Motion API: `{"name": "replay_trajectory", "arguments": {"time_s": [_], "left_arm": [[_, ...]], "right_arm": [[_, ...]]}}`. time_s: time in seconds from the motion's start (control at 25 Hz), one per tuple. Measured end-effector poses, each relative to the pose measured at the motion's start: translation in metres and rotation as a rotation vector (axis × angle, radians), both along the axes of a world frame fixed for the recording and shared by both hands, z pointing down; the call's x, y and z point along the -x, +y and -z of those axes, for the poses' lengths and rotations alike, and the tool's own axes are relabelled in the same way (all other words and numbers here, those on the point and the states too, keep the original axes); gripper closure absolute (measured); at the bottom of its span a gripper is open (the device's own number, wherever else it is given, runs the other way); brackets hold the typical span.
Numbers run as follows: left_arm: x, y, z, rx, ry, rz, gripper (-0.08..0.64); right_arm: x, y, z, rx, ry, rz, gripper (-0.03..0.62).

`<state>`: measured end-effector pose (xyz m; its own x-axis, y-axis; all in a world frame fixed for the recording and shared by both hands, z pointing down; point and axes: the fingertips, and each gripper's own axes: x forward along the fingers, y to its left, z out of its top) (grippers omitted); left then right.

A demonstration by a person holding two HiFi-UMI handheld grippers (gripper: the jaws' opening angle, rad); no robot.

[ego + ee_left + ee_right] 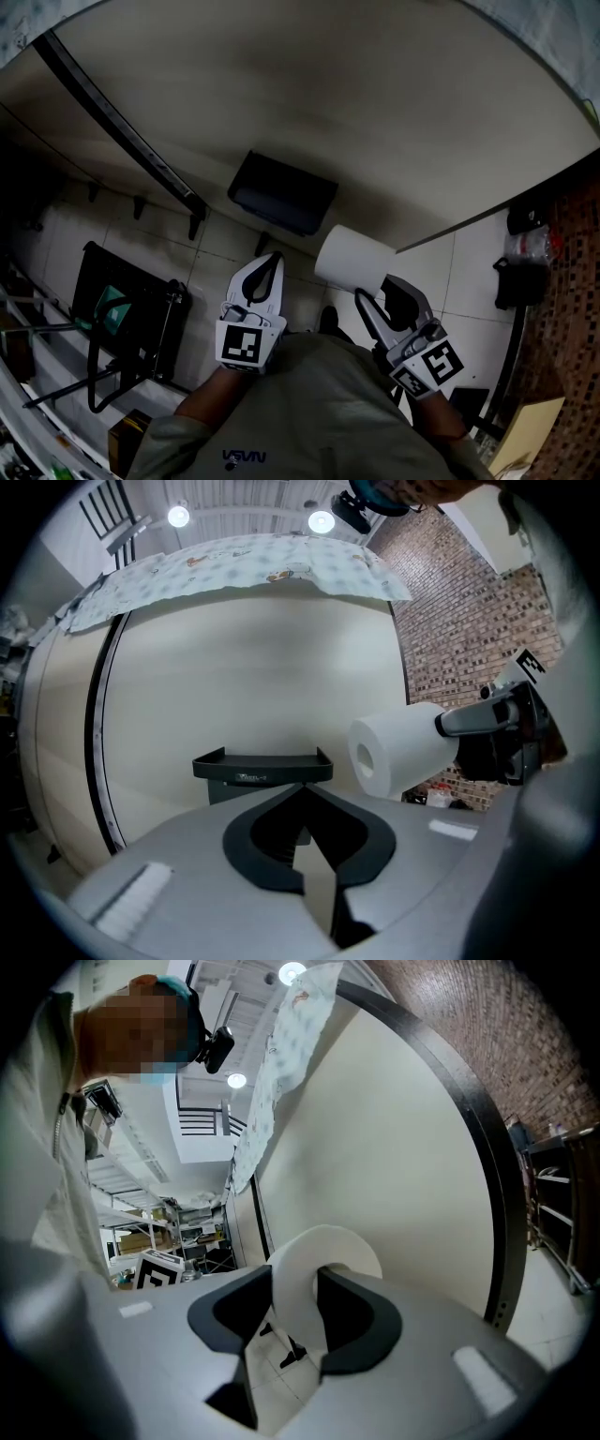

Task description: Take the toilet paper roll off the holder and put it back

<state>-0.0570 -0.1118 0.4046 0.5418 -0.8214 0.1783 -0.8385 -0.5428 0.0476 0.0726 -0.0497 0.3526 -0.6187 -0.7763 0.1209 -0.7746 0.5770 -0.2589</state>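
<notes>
White roll (349, 255) in right tool (377, 291), clear of holder (281, 192).

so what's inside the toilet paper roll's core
The right gripper has one finger inside the toilet paper roll; the other is outside. How far in it reaches is covered by paper.

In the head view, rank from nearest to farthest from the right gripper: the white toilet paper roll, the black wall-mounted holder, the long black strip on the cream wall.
1. White toilet paper roll, held in the jaws of the right gripper.
2. Black wall-mounted holder, up and left of the roll.
3. Long black strip, far left on the cream wall.
</notes>
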Motion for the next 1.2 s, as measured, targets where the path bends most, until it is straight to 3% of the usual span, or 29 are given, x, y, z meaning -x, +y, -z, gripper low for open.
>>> {"name": "replay_trajectory", "arguments": {"time_s": [0.28,0.56,0.8,0.88,1.2], "left_arm": [[-0.004,-0.004,-0.019,0.035,-0.007,-0.009,0.554],[-0.017,-0.01,-0.055,0.082,-0.034,-0.037,0.485],[-0.033,-0.022,-0.091,0.177,-0.093,-0.031,0.382],[-0.038,-0.027,-0.1,0.198,-0.113,-0.019,0.319],[-0.041,-0.051,-0.117,0.243,-0.123,0.079,0.298]], "right_arm": [[-0.008,-0.005,-0.013,0.027,-0.033,-0.008,0.443],[-0.018,-0.027,-0.045,0.09,-0.048,-0.02,0.443],[-0.021,-0.045,-0.065,0.14,-0.088,-0.025,0.443],[-0.021,-0.05,-0.073,0.16,-0.099,-0.022,0.443],[-0.016,-0.062,-0.081,0.175,-0.104,-0.007,0.442]]}}
